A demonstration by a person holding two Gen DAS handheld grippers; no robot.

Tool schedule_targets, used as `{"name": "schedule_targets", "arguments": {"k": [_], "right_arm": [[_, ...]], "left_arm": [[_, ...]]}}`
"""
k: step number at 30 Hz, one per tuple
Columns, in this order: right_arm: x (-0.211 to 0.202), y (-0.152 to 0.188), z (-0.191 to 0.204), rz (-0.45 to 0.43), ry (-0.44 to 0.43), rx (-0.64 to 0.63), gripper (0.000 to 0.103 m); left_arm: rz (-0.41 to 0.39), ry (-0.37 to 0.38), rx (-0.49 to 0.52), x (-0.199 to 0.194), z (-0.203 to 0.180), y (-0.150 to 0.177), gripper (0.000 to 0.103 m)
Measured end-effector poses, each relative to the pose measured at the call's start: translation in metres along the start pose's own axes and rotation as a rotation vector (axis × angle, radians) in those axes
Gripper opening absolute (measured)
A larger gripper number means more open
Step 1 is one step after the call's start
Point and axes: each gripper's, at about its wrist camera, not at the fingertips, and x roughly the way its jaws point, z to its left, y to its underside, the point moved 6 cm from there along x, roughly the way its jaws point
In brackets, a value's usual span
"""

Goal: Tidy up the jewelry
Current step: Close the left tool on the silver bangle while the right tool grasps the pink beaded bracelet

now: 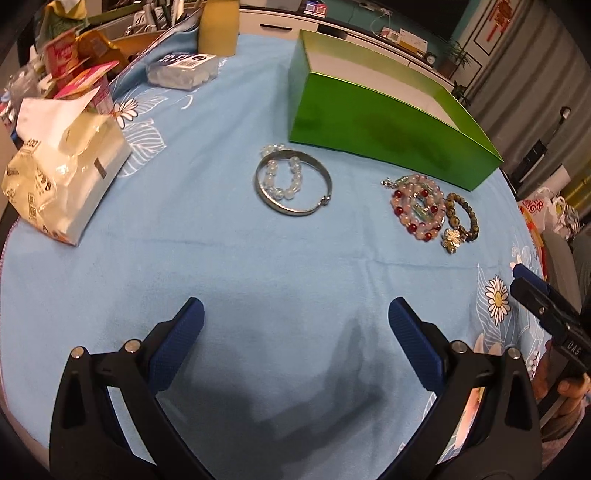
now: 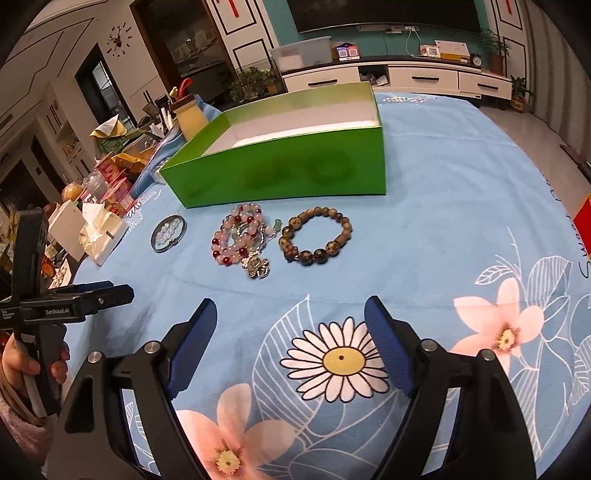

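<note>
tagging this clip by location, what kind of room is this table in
Most likely a home living or dining room. Past the table with its blue flowered cloth stands a low white TV cabinet under a dark screen, with a wall clock and potted plants around.

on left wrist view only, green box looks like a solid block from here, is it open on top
Observer: Yes. In the right wrist view the green box is open-topped, with a white floor that looks bare.
Operator: brown bead bracelet is half hidden for me, is it tangled in the pink one
Observer: No. The brown bead bracelet lies as a full ring just beside the pink and red bracelet.
Operator: right tool holding anything
Observer: No. The right tool is open over the tablecloth, nothing between its fingers.
</note>
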Motion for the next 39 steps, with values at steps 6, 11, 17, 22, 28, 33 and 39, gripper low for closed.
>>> {"name": "schedule_targets", "arguments": {"k": [6,11,17,22,28,33,39], "right_arm": [[0.004,-0.002,0.005,0.004,-0.013,-0.012,0.082],[0.009,-0.003,0.007,0.007,-0.017,-0.02,0.082],[0.012,-0.006,0.008,0.007,-0.02,-0.023,0.082],[0.014,-0.009,0.009,0.006,-0.019,-0.033,0.082],[0.021,-0.011,0.016,0.008,-0.033,-0.064,0.078],[0.029,-0.009,0.029,0.023,-0.055,-0.137,0.06],[0.044,-0.011,0.042,0.029,-0.04,-0.212,0.046]], "left_arm": [[-0.001,0.0,-0.024,0.003,0.006,-0.003,0.101],[-0.005,0.0,-0.025,0.006,0.007,-0.006,0.101],[-0.018,0.009,-0.042,0.009,0.008,-0.014,0.101],[-0.023,0.009,-0.037,0.012,0.006,-0.018,0.101],[-0.034,0.001,-0.024,0.015,0.004,-0.022,0.101],[-0.094,-0.028,-0.072,0.015,0.015,-0.035,0.1],[-0.114,-0.054,-0.083,0.02,0.025,-0.055,0.071]]}}
